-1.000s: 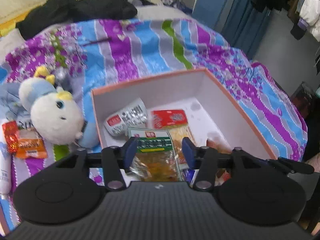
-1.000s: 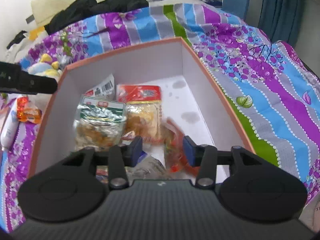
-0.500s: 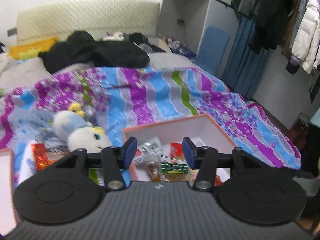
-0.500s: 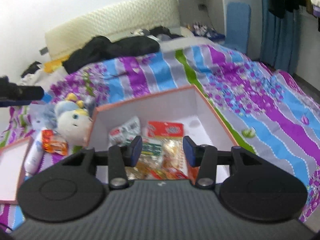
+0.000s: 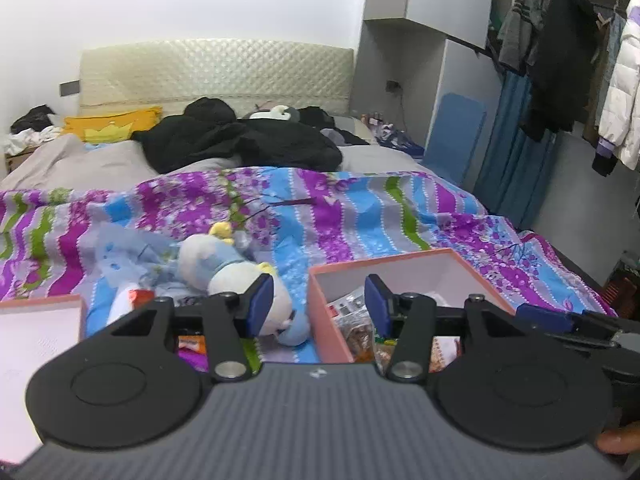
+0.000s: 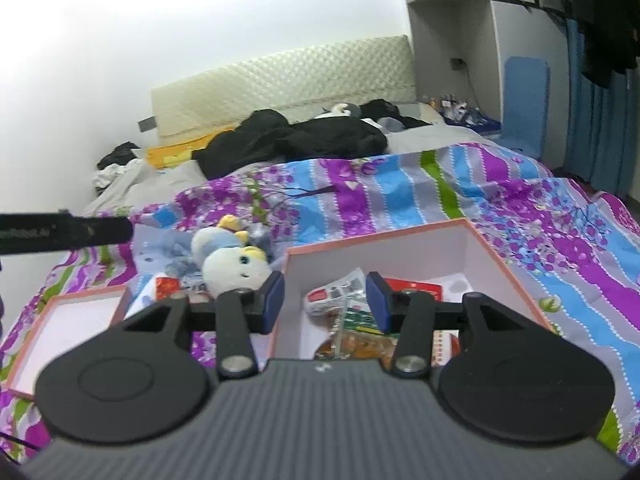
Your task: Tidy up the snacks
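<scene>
A pink-rimmed white box (image 6: 492,256) (image 5: 320,312) sits on the striped bedspread and holds several snack packets (image 6: 340,292) (image 5: 352,312). My right gripper (image 6: 325,301) hovers open above the box's near edge with nothing between its fingers. My left gripper (image 5: 318,304) is also open and empty, raised above the box's left wall. More snack packets (image 6: 166,286) (image 5: 140,298) lie on the bedspread left of a white plush toy (image 6: 234,266) (image 5: 224,264). The box lid (image 6: 76,320) (image 5: 36,344) lies at the far left.
Black clothes (image 5: 240,140) and a yellow pillow (image 5: 112,128) are piled near the headboard. Coats (image 5: 560,72) hang on a rack at the right. In the right wrist view the left gripper's body (image 6: 64,232) crosses the left edge. A fingertip (image 5: 618,442) shows at the lower right.
Both grippers have pulled back and up from inside the box and tilted toward level, so the headboard and wall now show. Both stayed open and empty.
</scene>
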The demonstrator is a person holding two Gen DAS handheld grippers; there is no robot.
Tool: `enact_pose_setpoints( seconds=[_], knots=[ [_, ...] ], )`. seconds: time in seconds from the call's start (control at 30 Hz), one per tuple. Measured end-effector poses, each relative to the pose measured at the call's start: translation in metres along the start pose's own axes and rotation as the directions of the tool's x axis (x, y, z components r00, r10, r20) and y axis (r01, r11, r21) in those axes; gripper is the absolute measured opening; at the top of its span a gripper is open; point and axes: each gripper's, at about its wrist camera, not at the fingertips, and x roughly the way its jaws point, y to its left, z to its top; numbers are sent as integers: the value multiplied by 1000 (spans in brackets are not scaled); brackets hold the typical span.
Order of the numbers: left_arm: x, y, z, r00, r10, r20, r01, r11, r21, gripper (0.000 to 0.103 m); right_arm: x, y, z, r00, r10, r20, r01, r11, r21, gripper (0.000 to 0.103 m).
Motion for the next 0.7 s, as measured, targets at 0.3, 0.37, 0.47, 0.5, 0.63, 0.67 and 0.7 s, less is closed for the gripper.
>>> enact_pose_setpoints(
  seconds=[0.3, 0.37, 0.47, 0.5, 0.63, 0.67, 0.7],
  knots=[
    [-37, 28, -32, 998, 69, 5, -69, 997, -33, 56, -12, 37, -27, 998, 63, -17, -64, 997, -37, 48],
    [-39, 33, -40, 997, 77, -4, -77, 996, -39, 56, -14, 42, -34, 997, 70, -26, -71, 997, -35, 48],
    [-42, 42, -57, 996, 87, -33, -89, 995, -55, 56, -18, 50, -45, 996, 85, -40, -87, 995, -41, 48],
    [-42, 45, -60, 995, 91, -40, -93, 994, -56, 56, -19, 53, -49, 995, 89, -46, -91, 995, -43, 48],
    [-48, 56, -81, 993, 98, -69, -103, 992, -78, 56, -26, 60, -61, 993, 105, -54, -107, 994, -37, 48],
    [-49, 58, -86, 993, 87, -78, -94, 992, -86, 56, -28, 61, -65, 993, 109, -55, -110, 993, -33, 48],
    [-50, 59, -92, 993, 81, -83, -88, 992, -91, 56, -29, 61, -69, 992, 114, -56, -116, 993, -32, 48]
  ],
)
